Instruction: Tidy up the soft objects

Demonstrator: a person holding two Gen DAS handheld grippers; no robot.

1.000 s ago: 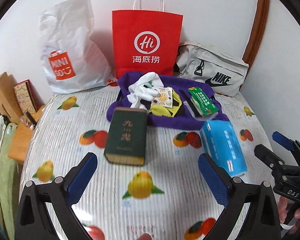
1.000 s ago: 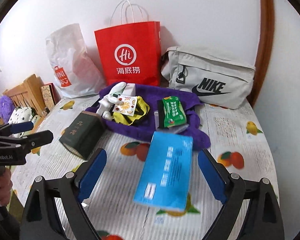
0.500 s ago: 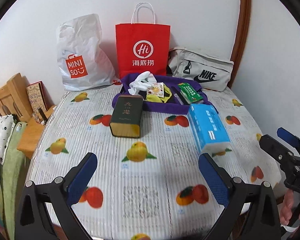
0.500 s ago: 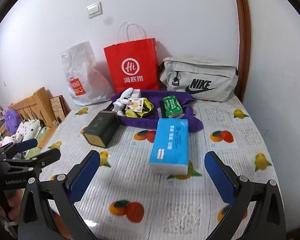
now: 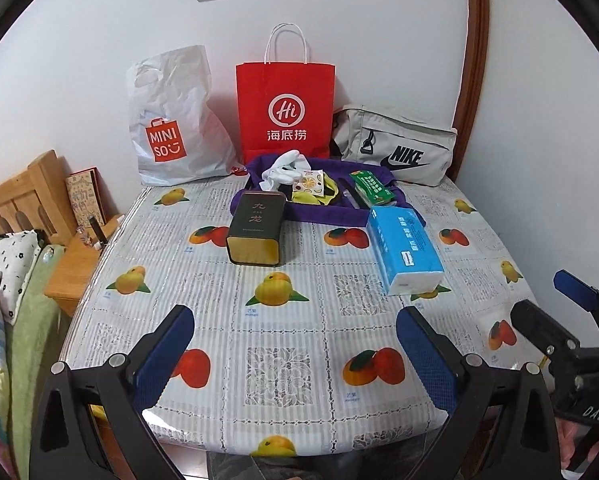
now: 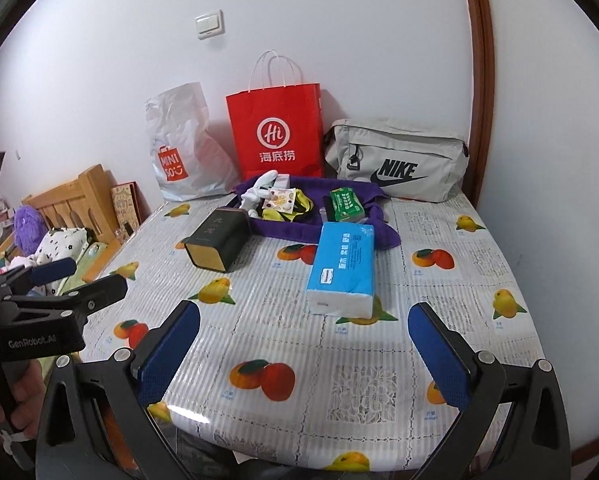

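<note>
A: Status?
B: Approach step, I judge. My left claw [image 5: 291,354] and right claw [image 6: 303,354] both gape, empty. Blue tissue pack [image 6: 343,268] lies ahead of right claw; next I'd reach forward, straddle it.

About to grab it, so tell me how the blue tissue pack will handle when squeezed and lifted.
The blue tissue pack looks soft, so it will probably dent under the pads. Its glossy wrapper may be slippery. Lying flat, it seems unlikely to roll or tip.
</note>
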